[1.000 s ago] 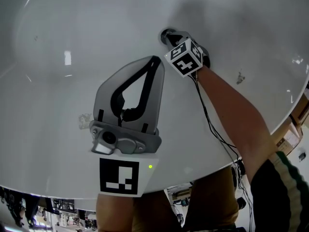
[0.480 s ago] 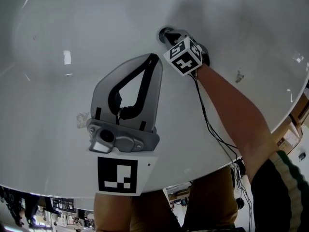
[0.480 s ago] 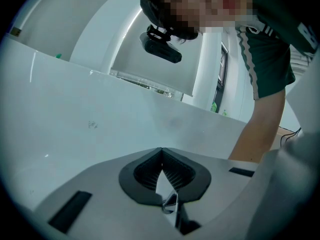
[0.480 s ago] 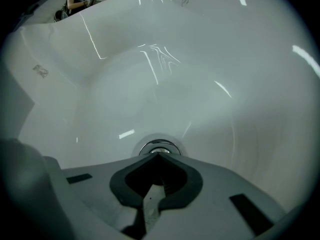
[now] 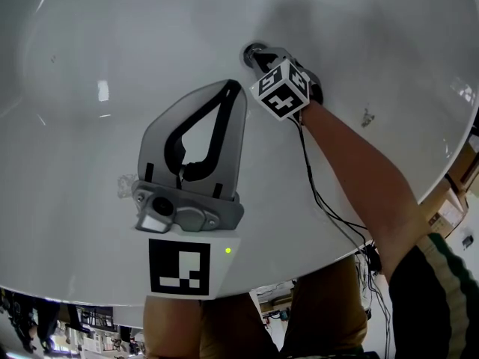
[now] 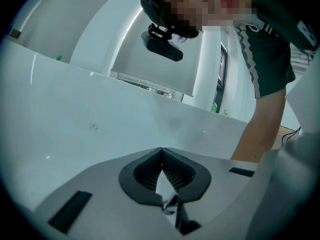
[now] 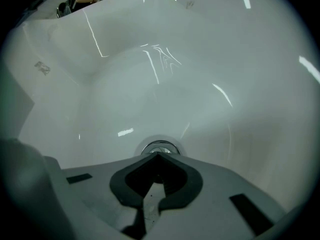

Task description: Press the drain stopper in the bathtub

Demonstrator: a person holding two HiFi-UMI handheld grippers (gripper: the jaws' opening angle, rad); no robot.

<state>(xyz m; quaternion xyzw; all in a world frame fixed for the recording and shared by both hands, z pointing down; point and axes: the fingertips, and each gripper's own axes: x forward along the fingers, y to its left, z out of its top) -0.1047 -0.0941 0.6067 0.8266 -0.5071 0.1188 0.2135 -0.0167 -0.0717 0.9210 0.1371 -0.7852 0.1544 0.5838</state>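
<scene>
light: bright, even, diffuse from above | glare: small white hotspots on the glossy white bathtub [image 5: 75, 163] in head view, long bright streaks across it in right gripper view | shadow: faint soft grey patch high on the tub wall | distortion: strong fisheye, dark vignetted corners in both gripper views | focus: nearest foreground soft
</scene>
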